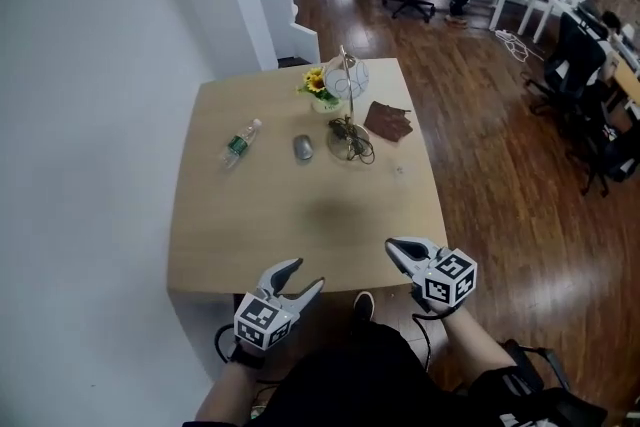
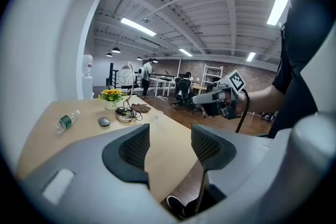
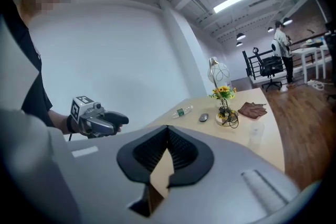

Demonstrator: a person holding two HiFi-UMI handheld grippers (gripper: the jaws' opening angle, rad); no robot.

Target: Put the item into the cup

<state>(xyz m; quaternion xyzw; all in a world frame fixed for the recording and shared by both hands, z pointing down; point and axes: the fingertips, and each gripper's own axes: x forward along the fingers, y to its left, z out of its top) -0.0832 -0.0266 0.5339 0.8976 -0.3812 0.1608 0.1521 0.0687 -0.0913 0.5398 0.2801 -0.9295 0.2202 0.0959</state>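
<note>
A clear plastic cup (image 1: pixel 398 170) stands on the right side of the wooden table (image 1: pixel 300 235), faint in the right gripper view (image 3: pixel 254 131). Small items lie further back: a grey mouse (image 1: pixel 303 148), a water bottle (image 1: pixel 240 143), and a shallow dish with tangled cables (image 1: pixel 352 143). My left gripper (image 1: pixel 308 275) hovers at the table's near edge, jaws open and empty (image 2: pixel 169 139). My right gripper (image 1: pixel 392 245) is over the near right edge, jaws shut with nothing between them (image 3: pixel 168 131). Both are well short of the cup and the items.
A pot of yellow flowers (image 1: pixel 320 90), a thin lamp with a round shade (image 1: pixel 350 75) and a brown cloth (image 1: pixel 388 122) sit at the far end. A white wall runs on the left. Wood floor, office chairs and desks lie to the right and behind.
</note>
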